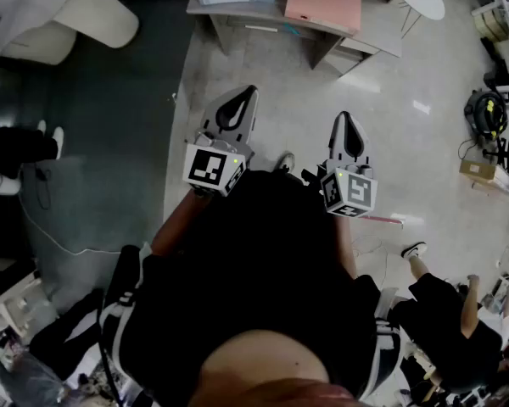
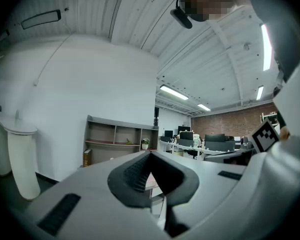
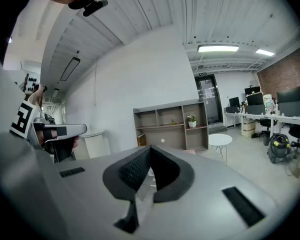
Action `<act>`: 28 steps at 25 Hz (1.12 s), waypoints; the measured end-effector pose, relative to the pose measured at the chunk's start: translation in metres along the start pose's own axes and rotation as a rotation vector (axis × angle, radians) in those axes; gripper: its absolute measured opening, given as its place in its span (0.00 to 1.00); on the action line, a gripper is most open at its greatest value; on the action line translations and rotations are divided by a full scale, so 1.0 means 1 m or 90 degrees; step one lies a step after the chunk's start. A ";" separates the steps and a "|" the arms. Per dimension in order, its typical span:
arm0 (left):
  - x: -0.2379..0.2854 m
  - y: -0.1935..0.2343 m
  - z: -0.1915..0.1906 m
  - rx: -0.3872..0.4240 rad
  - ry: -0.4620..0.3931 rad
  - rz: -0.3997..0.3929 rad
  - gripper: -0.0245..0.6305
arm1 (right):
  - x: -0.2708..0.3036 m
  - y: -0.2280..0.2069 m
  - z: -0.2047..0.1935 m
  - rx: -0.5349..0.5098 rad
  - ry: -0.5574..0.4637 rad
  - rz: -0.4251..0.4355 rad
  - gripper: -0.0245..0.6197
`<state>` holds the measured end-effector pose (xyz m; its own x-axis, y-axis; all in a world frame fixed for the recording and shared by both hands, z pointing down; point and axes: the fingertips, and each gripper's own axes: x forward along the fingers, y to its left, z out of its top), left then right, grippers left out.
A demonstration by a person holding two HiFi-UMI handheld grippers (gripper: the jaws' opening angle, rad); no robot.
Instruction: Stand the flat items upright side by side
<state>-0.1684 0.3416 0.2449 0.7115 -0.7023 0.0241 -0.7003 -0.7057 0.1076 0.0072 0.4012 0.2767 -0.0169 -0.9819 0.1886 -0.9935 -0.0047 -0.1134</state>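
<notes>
Left gripper (image 1: 237, 104), right gripper (image 1: 346, 125): closed tight, nothing held | pink flat item (image 1: 322, 2) lies far ahead | risk: it gets shoved, not gripped, unless jaws are parted

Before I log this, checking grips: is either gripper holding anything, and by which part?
Nothing held: grey left gripper and grey right gripper both have jaws shut, empty.

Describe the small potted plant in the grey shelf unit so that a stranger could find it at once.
Against the white wall stands a grey open shelf unit with two rows of compartments. In the right-hand compartment of its upper row sits a small green plant in a white pot. It is the only white pot on those shelves.
</notes>
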 end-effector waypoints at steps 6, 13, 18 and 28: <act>-0.008 0.006 -0.002 -0.003 0.002 -0.003 0.07 | -0.002 0.011 -0.002 0.003 -0.003 -0.001 0.07; -0.017 0.005 0.020 -0.017 -0.049 -0.008 0.07 | -0.010 0.011 0.019 0.012 -0.064 -0.026 0.08; -0.010 0.007 -0.009 -0.034 0.016 -0.053 0.42 | 0.003 0.011 -0.005 0.045 -0.005 0.004 0.41; -0.030 0.022 -0.029 -0.052 0.036 -0.064 0.42 | 0.005 0.030 -0.018 0.052 0.013 -0.019 0.41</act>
<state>-0.2034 0.3492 0.2755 0.7816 -0.6204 0.0642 -0.6197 -0.7608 0.1927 -0.0250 0.3993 0.2918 0.0092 -0.9769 0.2135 -0.9811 -0.0502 -0.1871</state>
